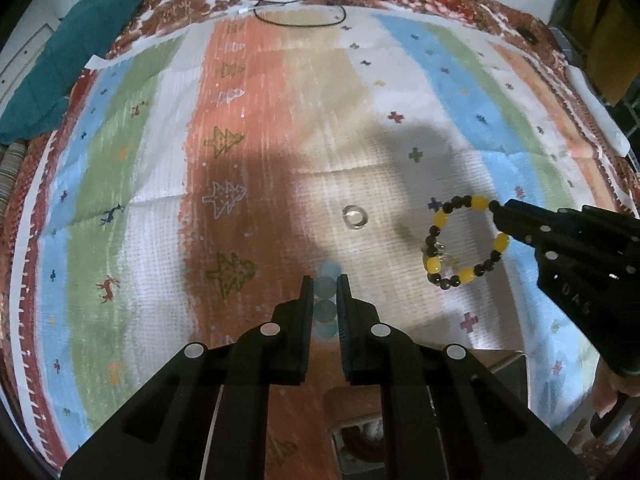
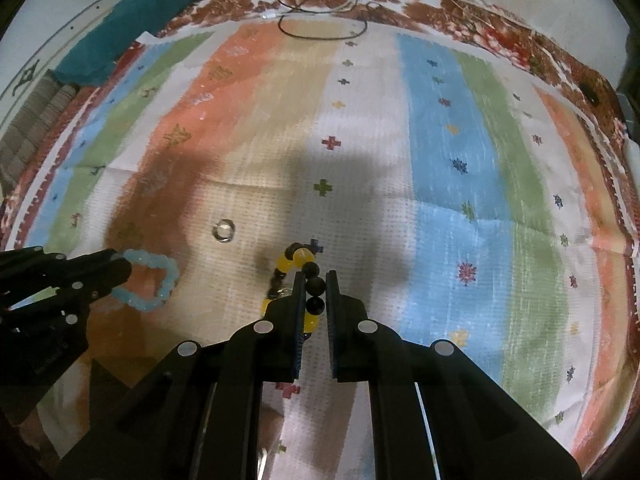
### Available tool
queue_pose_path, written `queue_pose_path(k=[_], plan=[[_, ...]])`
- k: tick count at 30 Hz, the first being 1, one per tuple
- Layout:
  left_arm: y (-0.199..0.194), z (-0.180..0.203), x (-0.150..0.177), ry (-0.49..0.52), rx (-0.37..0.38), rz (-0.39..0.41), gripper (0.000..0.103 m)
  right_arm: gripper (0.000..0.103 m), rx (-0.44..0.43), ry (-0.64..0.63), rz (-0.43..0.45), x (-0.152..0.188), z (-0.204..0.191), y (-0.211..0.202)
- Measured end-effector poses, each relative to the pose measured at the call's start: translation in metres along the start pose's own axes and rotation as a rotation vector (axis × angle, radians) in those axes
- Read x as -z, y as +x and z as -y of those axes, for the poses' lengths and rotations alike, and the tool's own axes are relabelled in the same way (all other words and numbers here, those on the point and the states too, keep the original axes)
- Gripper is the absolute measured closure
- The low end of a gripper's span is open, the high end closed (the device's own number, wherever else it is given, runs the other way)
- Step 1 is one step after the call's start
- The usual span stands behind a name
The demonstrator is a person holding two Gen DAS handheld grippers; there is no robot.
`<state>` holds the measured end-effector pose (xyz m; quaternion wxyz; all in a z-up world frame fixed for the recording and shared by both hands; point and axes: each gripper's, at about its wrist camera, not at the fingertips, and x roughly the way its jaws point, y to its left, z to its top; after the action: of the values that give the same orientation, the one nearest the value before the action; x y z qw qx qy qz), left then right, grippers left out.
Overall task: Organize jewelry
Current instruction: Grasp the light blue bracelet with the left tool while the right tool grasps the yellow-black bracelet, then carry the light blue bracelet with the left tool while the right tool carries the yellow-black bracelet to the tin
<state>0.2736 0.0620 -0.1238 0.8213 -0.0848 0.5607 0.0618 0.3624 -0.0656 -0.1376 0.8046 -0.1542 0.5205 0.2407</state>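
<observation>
While left gripper (image 1: pixel 325 285) jaws pinch blue bracelet (image 2: pixel 150 280), right gripper (image 2: pixel 313 280) jaws clamp yellow-black bracelet (image 1: pixel 466 247).

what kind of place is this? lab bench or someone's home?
Probably a home, likely a bed or a cloth-covered table. A striped patterned cloth lies over a red floral spread, a teal pillow or folded fabric sits at the far edge, and loose cords trail there. No lab fixtures show.

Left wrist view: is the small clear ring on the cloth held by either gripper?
No. The clear ring lies alone on the striped cloth, apart from the left gripper and the right gripper.
</observation>
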Motion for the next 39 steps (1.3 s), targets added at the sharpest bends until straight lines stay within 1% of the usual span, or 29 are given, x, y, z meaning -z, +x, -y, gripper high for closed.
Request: queue_pose_path(k=[8,16,23,27,34,39], plan=[[-0.013,0.003,0.002,0.007,0.011,0.028,0.092,0.092,0.052,-0.028,0.026,0.004,-0.004,-0.01],[-0.025,0.005,0.004,0.01,0.021,0.053,0.092,0.092,0.031,-0.017,0.05,0.005,-0.004,-0.021],[-0.034,0.005,0.007,0.008,0.028,0.066,0.092,0.092,0.02,-0.015,0.083,0.007,-0.008,-0.039],[-0.046,0.008,0.009,0.011,0.034,0.096,0.092,0.092,-0.011,0.001,0.092,0.009,-0.009,-0.045],[-0.065,0.01,0.015,-0.001,0.059,0.136,0.092,0.092,-0.013,-0.003,0.118,0.017,-0.011,-0.058],[-0.076,0.014,0.022,0.01,0.072,0.158,0.092,0.092,-0.022,-0.001,0.138,0.023,-0.012,-0.068]])
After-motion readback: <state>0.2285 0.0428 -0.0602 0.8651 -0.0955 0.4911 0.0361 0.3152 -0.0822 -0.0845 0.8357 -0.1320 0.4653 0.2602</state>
